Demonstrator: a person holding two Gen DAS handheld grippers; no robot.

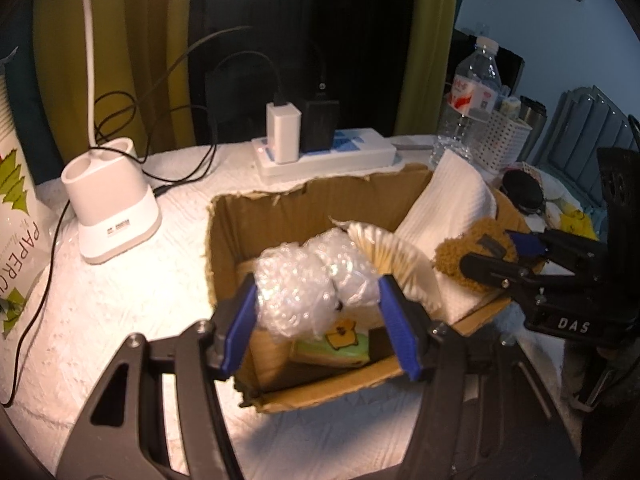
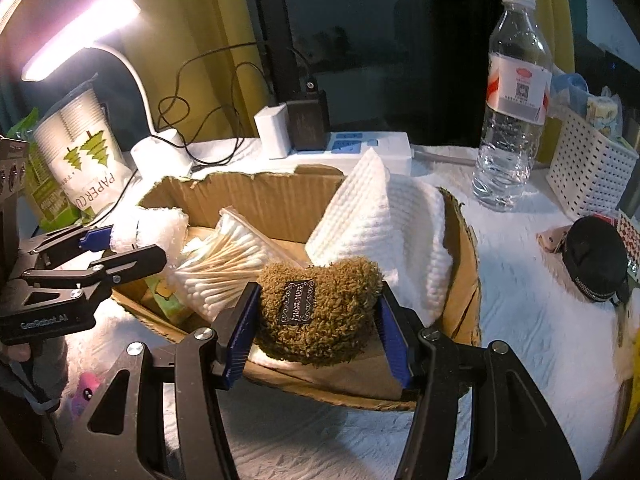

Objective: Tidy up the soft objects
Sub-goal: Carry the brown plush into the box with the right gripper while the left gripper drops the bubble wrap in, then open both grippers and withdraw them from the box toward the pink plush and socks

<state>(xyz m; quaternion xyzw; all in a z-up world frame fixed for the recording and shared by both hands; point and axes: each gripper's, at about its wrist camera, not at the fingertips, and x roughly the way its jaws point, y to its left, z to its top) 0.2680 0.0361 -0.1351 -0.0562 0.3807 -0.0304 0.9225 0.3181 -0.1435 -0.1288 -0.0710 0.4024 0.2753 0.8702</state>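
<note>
Left wrist view: my left gripper (image 1: 318,300) pinches bubble wrap (image 1: 312,280) over the box (image 1: 280,208); my right gripper (image 2: 316,320) pinches the pouch (image 2: 316,312) there. Swabs (image 2: 220,264) and towel (image 2: 384,220) lie inside; both loads are unreleased.

We count one cardboard box (image 2: 256,196), one bubble wrap bundle (image 1: 316,280), one fuzzy brown pouch (image 2: 320,312), one pack of cotton swabs (image 2: 224,264), one folded white towel (image 2: 384,220), one water bottle (image 2: 514,100), one white basket (image 2: 588,168), one black round pouch (image 2: 596,260), one power strip (image 1: 332,156), two chargers (image 1: 284,132) and two grippers (image 1: 318,328).

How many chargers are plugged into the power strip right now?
2: a white charger and a black charger stand side by side on the power strip behind the cardboard box. None seems hidden.
</note>
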